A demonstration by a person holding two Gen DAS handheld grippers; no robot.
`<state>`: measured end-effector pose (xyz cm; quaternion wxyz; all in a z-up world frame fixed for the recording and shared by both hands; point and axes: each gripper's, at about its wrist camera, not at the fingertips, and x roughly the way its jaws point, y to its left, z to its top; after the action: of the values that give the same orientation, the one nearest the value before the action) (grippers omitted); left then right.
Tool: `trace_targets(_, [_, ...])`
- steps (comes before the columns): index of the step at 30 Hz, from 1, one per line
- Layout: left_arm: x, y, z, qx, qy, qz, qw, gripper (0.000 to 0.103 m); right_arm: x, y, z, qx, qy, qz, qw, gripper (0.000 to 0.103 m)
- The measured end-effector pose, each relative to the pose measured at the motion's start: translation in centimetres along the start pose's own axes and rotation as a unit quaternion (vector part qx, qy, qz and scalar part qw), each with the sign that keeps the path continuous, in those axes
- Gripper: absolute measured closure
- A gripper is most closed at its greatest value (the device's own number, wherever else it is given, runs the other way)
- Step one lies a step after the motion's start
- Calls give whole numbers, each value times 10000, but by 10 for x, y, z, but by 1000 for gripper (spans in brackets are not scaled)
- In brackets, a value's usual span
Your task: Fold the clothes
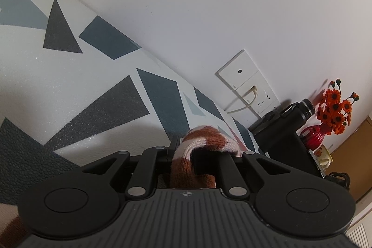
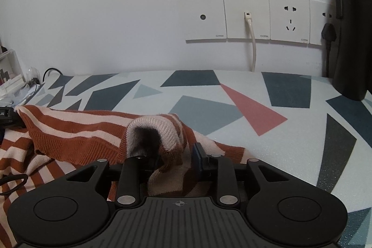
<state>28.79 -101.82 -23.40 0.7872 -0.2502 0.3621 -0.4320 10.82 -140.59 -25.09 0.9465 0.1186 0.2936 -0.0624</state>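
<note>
Pinching a bunch of rust-and-cream striped knit sweater (image 2: 76, 131), the right hand-held gripper (image 2: 176, 159) is clamped on its ribbed edge; the left hand-held gripper (image 1: 186, 155) likewise grips a fold. Beyond both, the sweater lies on the bench (image 2: 290, 131) with its geometric-patterned cover. Soft, light and stretchy, it should handle best held at the hems.

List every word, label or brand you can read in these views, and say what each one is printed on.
"CATON": small grey print at the lower right corner of each white wall socket plate; small, so the spelling is uncertain.
"LAI": white letters on a black object at the left edge, cut off by the frame.
The print on the socket plates in the left wrist view is too small to read.
</note>
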Motion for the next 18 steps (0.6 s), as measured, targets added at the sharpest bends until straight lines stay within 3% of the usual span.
trace_targets(18, [0,-2,-4,112,-68,90,9999,91,0,-3,0,81,-24,51,10000,77])
